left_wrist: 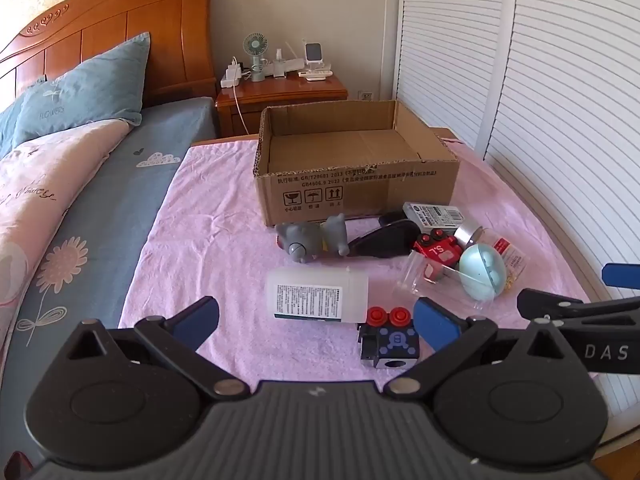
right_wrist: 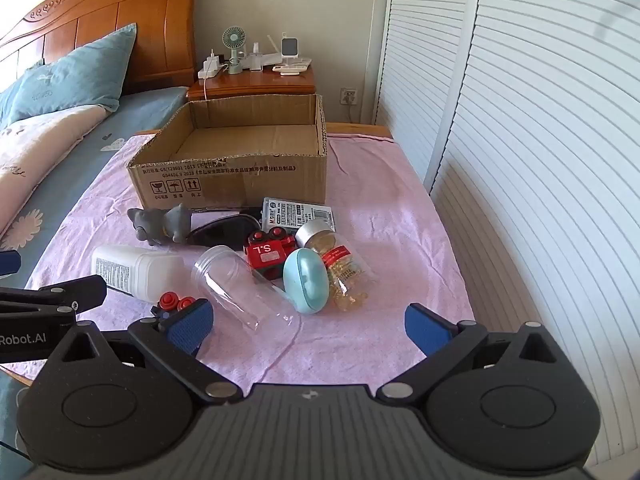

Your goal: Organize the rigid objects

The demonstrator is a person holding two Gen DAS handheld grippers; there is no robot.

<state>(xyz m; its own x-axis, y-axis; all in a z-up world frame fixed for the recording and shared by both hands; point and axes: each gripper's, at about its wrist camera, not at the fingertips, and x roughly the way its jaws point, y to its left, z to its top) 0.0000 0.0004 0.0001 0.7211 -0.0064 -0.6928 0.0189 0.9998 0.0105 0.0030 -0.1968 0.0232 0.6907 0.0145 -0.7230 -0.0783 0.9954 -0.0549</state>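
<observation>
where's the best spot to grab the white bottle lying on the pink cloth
Likely across the middle of the white bottle, coming down from above. It lies on its side, long axis left to right, so the open left gripper right before it could close on the round body's near and far sides.

The left gripper [left_wrist: 316,318] is held wide open above a pink cloth [left_wrist: 208,248]. A white bottle [left_wrist: 316,294] is laid on its side between the blue pads [left_wrist: 434,322]. A small black block toy [left_wrist: 390,340] with red knobs is seen just beside the right pad. Farther back, a gray toy [left_wrist: 310,238], a red toy car [left_wrist: 436,248] and a blue egg [left_wrist: 482,276] are piled near an open cardboard box [left_wrist: 356,188]. Part of the right gripper is seen at the right edge.
</observation>
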